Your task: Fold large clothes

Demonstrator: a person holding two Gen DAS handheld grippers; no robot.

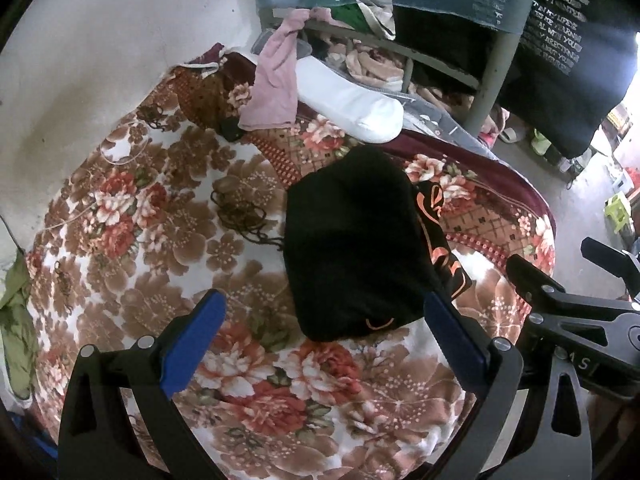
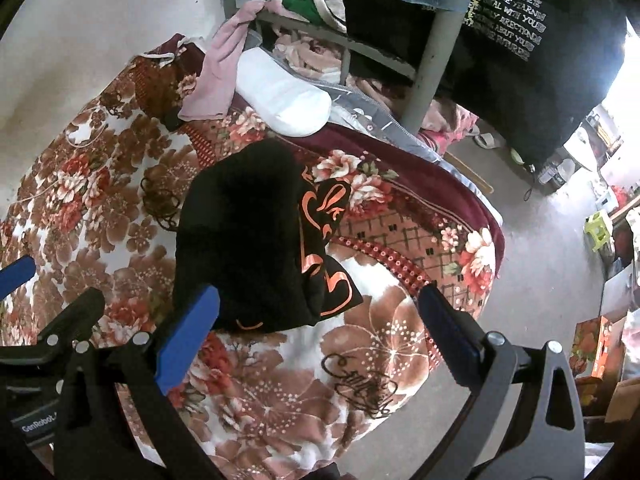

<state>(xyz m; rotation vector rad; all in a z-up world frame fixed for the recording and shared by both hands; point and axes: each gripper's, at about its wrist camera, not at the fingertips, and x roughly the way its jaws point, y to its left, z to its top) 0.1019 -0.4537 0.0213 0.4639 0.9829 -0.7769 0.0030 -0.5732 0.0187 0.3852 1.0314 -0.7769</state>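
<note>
Both views are taken from above the bed (image 1: 132, 208), angled down and forward along blue-padded fingers (image 1: 192, 340) seen at the lower edge. The folded black garment (image 1: 352, 240) is framed near and centrally from the left wrist, left of centre from the right wrist. Shared are that garment, the floral blanket, the white pillow (image 2: 284, 96) beyond it and the bunk post (image 2: 432, 64).

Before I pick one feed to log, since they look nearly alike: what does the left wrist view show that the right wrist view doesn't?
Only left wrist: green cloth at the bed's left edge. Only right wrist: black cursive lettering on the blanket and an orange box on the floor. Both: the folded black garment on the floral blanket, the white pillow, and both hand-held grippers open, left hand-held gripper, right hand-held gripper.
</note>
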